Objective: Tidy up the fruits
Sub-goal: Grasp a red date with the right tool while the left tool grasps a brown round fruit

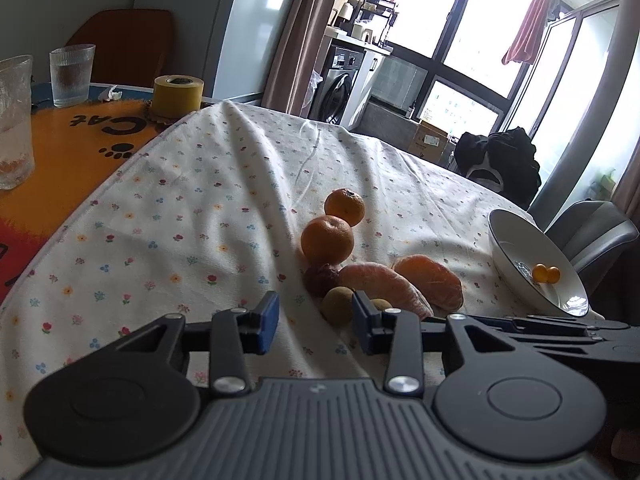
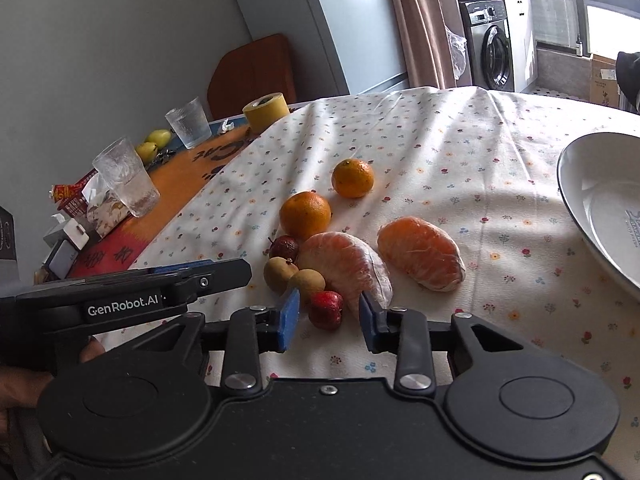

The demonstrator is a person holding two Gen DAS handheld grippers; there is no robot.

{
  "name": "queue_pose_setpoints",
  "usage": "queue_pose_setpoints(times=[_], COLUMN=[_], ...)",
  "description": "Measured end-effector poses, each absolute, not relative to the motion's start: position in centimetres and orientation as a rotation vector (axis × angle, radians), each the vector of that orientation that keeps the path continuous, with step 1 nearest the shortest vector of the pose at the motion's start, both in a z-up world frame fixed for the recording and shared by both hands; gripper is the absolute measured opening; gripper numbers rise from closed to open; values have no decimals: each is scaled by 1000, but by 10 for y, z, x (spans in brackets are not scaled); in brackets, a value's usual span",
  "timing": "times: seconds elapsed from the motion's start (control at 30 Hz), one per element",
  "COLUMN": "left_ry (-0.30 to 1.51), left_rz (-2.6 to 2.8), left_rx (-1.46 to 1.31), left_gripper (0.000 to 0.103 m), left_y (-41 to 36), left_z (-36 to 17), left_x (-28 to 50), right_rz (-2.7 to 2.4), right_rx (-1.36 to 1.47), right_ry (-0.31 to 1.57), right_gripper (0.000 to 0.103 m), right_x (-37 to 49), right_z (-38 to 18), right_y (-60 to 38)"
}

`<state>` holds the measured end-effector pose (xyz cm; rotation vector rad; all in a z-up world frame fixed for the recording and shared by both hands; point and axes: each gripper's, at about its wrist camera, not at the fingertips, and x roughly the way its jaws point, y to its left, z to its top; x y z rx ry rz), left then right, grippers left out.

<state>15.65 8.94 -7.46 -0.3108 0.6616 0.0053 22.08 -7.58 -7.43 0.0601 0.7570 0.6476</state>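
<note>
- The left gripper hovers low over the floral tablecloth, its blue-padded jaws spread wide with nothing between them; only cloth shows in the gap.
- The right gripper is likewise wide apart and grips nothing. A small red fruit sits on the cloth in the gap between its fingers, touching neither pad as far as can be seen.
- The fruit lies clustered toward the middle of the table: two whole tangerines, the nearer one and the farther one, stand close together.
- Two peeled citrus halves lie in front of them, the left half and the right half, slightly apart.
- Two tan longans rest against the left half, with a dark reddish lychee just behind them.
- A white bowl stands at the right edge of the table, tilted in the fisheye view, holding two small yellow-orange fruits.
- At the far left edge, on the orange mat, stand two glasses and a yellow tape roll.
- Two green pears lie behind the glasses.
</note>
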Motion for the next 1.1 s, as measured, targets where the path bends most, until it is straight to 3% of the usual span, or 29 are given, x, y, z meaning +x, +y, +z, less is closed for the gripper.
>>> queue_pose_setpoints(times=[0.17,0.33,0.93,1.03,1.1], left_ry=[670,677,696,707,702], left_rz=[2,-9,-15,-22,-17], left_rx=[-322,-324,-317,-328,-322], left_gripper=[38,38,38,24,22], left_y=[92,91,77,75,74], left_z=[-78,-80,-90,-94,-92], left_x=[161,166,185,185,183], right_rz=[655,666,615,600,596], right_rx=[39,24,75,87,95], right_ry=[772,777,733,725,718], right_gripper=[31,18,18,18,18], right_x=[226,230,230,230,229], right_z=[-80,-85,-75,-74,-73], right_y=[-67,-60,-95,-103,-107])
